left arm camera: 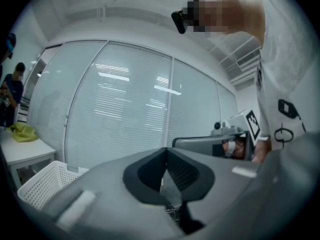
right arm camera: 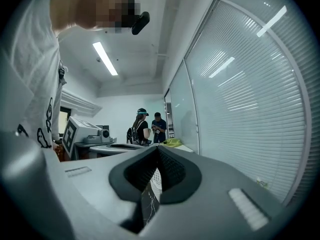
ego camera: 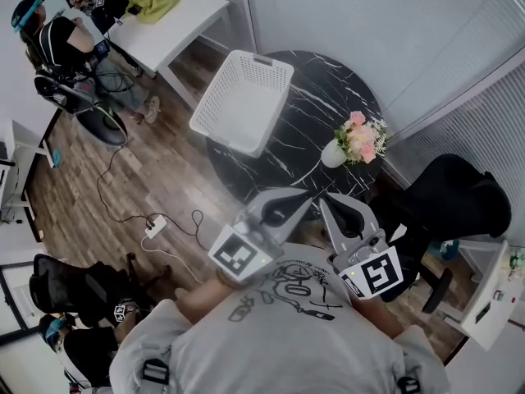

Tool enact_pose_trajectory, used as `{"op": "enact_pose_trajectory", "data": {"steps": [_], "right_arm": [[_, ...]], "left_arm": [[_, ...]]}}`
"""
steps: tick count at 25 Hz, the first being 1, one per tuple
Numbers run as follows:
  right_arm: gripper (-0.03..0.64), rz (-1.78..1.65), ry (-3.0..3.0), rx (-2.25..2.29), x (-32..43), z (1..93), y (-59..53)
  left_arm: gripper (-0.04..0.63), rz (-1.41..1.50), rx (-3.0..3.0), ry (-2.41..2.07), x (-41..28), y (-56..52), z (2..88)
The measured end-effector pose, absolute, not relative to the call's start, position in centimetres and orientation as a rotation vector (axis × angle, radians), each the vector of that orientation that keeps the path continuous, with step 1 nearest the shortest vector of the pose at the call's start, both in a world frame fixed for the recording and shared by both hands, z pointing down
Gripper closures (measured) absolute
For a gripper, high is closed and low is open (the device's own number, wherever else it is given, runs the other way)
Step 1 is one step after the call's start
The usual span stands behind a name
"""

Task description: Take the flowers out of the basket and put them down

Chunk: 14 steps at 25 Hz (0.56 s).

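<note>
A small bunch of pink flowers (ego camera: 361,140) in a white pot stands upright on the round black marble table (ego camera: 308,130), at its right side. The white perforated basket (ego camera: 244,99) sits tilted at the table's far left edge; a corner of the basket (left arm camera: 42,184) shows in the left gripper view. My left gripper (ego camera: 305,197) and right gripper (ego camera: 326,199) are held close to my chest over the table's near edge, both shut with nothing between the jaws. Their tips nearly meet. The left gripper (left arm camera: 166,154) and right gripper (right arm camera: 157,151) both point level.
A black chair (ego camera: 455,195) stands right of the table. A white desk (ego camera: 168,23) with a yellow-green cloth is at the back left, with people beside it. Cables and a power strip (ego camera: 154,224) lie on the wooden floor. Glass walls with blinds (left arm camera: 120,104) run behind the table.
</note>
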State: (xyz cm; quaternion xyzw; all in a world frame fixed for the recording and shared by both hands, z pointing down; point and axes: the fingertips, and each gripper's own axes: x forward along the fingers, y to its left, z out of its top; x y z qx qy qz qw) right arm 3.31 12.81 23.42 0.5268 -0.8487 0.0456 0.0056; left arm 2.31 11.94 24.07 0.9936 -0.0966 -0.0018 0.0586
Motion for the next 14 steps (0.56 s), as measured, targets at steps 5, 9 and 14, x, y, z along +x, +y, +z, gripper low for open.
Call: {"op": "enact_pose_trajectory", "data": {"steps": [5,9,14], "right_arm": [[0.609,0.145,-2.656,1.648,2.9,23.47,12.73],[0.609,0.145,-2.651,1.648,2.85,23.59,12.49],[0.61,0.145,-2.646,1.644,2.82,23.77,12.6]], "left_arm": [[0.592,-0.004,3.012,-0.296,1.74,11.89,24.09],[0.592,-0.013,3.002,-0.296,1.74,11.68,24.1],[0.592,-0.017,2.999,-0.292,1.91,11.73,24.19]]}}
